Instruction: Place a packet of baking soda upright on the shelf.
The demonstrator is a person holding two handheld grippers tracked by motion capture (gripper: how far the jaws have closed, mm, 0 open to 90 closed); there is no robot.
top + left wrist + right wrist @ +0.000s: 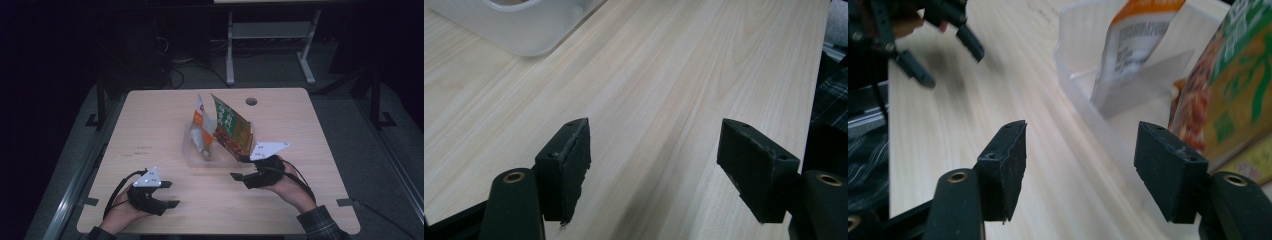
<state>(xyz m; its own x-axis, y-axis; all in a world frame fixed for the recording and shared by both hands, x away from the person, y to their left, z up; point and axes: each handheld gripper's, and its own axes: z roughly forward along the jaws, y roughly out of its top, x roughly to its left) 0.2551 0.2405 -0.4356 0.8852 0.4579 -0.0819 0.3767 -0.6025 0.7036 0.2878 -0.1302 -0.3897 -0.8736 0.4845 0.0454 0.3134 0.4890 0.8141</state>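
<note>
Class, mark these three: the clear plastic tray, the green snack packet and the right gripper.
clear plastic tray (191, 156), high view, front left rim.
green snack packet (227, 121), high view, printed front face.
right gripper (240, 169), high view, gap between open jaws.

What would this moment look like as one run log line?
left gripper: open, empty, over table | right gripper: open, empty, beside clear bin | bin holds orange-white pouch, green packet

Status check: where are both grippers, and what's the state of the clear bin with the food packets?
Left gripper open, empty, near table edge. Right gripper open beside clear plastic bin. Orange-white pouch and green-red packet standing inside. Nothing between.
</note>
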